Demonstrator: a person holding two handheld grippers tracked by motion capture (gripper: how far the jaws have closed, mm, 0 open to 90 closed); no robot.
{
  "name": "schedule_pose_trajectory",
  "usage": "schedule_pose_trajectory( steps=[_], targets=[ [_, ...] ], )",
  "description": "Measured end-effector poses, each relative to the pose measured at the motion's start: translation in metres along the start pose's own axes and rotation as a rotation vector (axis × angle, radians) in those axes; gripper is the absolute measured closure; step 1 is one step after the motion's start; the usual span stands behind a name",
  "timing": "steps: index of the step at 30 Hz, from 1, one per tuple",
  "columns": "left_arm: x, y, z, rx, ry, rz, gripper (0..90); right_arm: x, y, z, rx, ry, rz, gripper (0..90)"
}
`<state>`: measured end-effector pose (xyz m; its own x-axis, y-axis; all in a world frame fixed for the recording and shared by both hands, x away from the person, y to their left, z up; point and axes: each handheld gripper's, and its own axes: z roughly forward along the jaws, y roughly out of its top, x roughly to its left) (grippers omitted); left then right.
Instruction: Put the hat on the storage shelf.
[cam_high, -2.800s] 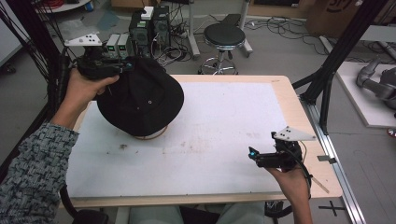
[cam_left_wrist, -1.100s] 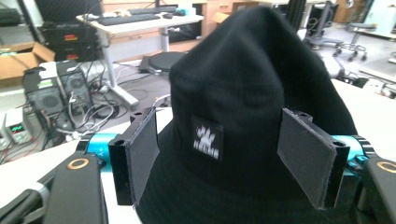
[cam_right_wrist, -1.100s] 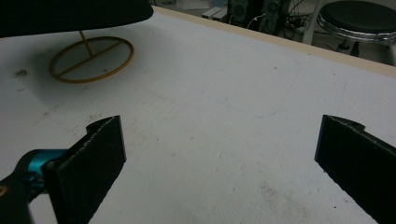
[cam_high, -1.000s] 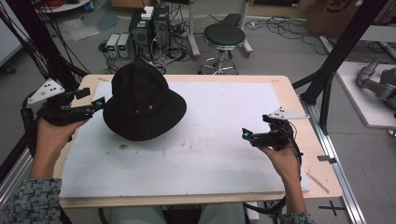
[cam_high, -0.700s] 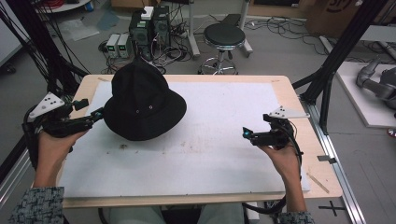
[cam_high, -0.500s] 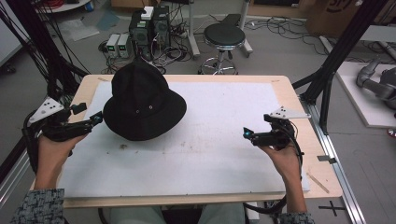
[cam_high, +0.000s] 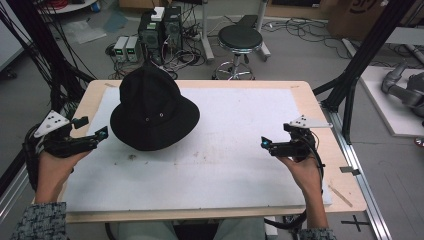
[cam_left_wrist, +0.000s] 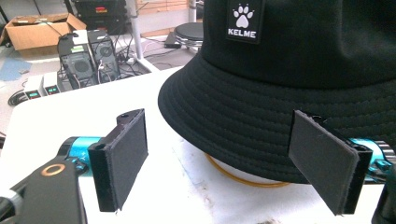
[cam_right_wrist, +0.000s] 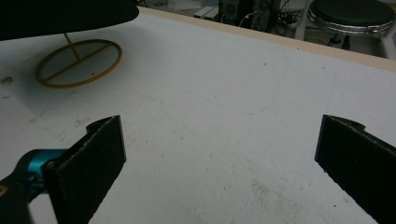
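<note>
Two sets of jaws gape empty; the left gripper (cam_high: 102, 134) has just been opening, the black bucket hat (cam_left_wrist: 299, 88) just ahead on its wire stand (cam_right_wrist: 78, 56). Soft, light; pinch its brim.

Round black stool (cam_high: 240, 39) on floor behind table (cam_high: 305, 92); two PC towers (cam_high: 161, 27) w/ cables left of it. Cardboard box (cam_left_wrist: 39, 27) farther left. White mat (cam_high: 240, 125) covers table.

High view looks down; 2 low gripper views share the black hat (cam_high: 152, 112).
</note>
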<state>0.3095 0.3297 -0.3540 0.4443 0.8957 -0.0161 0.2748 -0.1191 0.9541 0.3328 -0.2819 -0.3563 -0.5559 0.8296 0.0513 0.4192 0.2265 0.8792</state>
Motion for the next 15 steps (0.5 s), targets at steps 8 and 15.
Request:
schedule_pose_trajectory(
  steps=[8,15],
  targets=[
    [-0.001,-0.0022,0.0033,0.013,0.001,0.002,20.4,-0.0002,-0.0015,0.0017,0.009,-0.001,0.003,1.3],
    [-0.0007,-0.0029,0.0032,0.019,0.006,0.003,20.5,-0.0004,-0.0015,0.0011,0.005,0.002,0.0,1.4]
  ],
)
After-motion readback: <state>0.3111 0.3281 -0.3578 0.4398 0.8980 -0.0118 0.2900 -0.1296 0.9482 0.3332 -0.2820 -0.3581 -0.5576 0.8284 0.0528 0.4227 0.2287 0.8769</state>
